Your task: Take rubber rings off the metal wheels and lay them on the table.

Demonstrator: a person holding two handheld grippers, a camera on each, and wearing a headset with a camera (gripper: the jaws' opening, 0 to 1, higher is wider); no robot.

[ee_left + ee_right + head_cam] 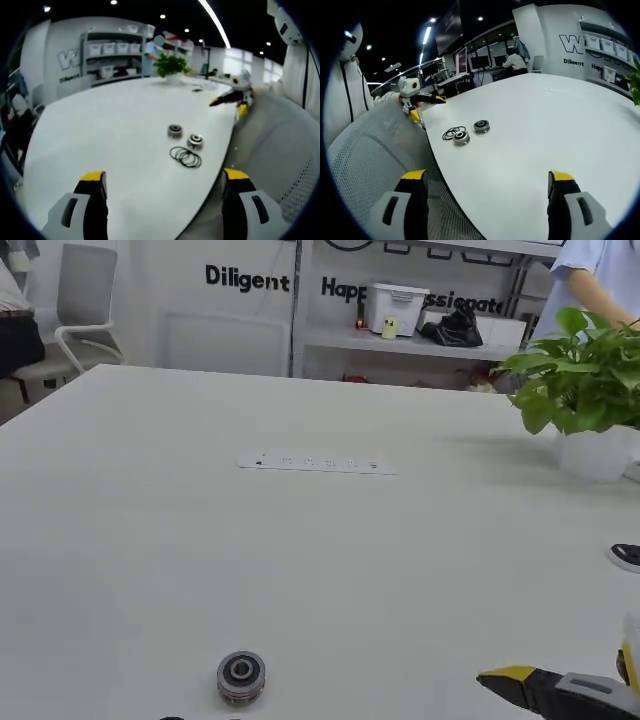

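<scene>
Two metal wheels (175,131) (195,141) with dark rubber rims stand near the table's near edge. Several loose black rubber rings (186,157) lie in a small pile beside them. My left gripper (164,176) is open and empty, well short of the wheels. My right gripper (487,176) is also open and empty, facing the same wheels (481,126) (461,138) and rings (452,132) from the other side. In the head view one wheel (241,676) sits at the bottom, and the right gripper (515,680) pokes in at the lower right.
A potted plant (595,450) stands at the table's right edge, with a small black object (628,556) in front of it. A flush power strip (318,463) lies mid-table. A grey mesh chair back (380,150) is near the table edge. Shelves and a person are behind.
</scene>
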